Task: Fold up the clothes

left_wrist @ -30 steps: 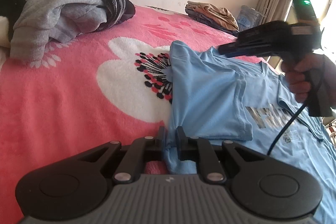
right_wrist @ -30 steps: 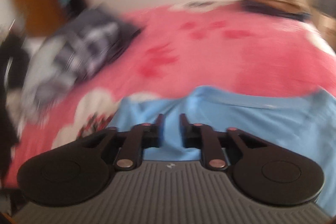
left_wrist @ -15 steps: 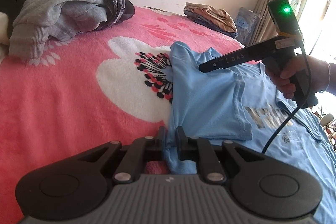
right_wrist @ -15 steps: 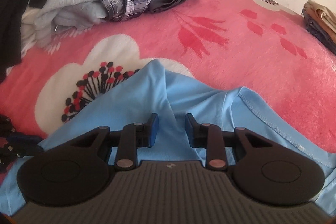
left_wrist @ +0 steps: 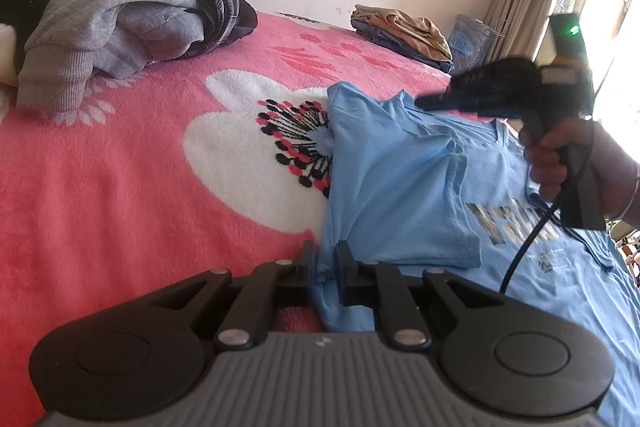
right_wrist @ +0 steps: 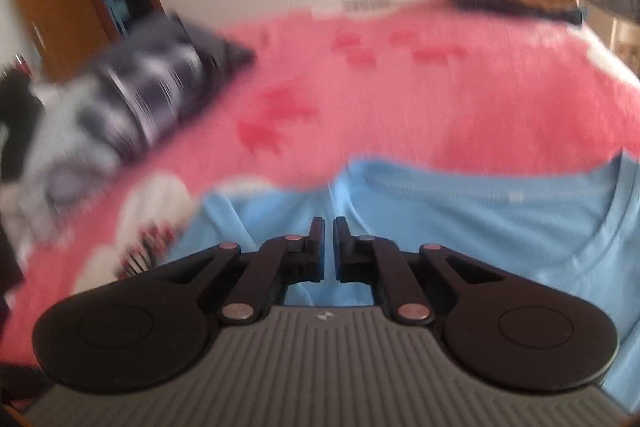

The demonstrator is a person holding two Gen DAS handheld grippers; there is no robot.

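Light-blue cotton, the T-shirt (left_wrist: pixel 404 183) lay spread on the pink flowered blanket (left_wrist: pixel 132 187), one sleeve folded in across its chest. My left gripper (left_wrist: pixel 325 263) had its jaws pinched on the shirt's bunched near edge. My right gripper (right_wrist: pixel 328 247) hung over the shoulder by the collar, jaws nearly together with a thin gap; through the blur I could not tell whether they held cloth.
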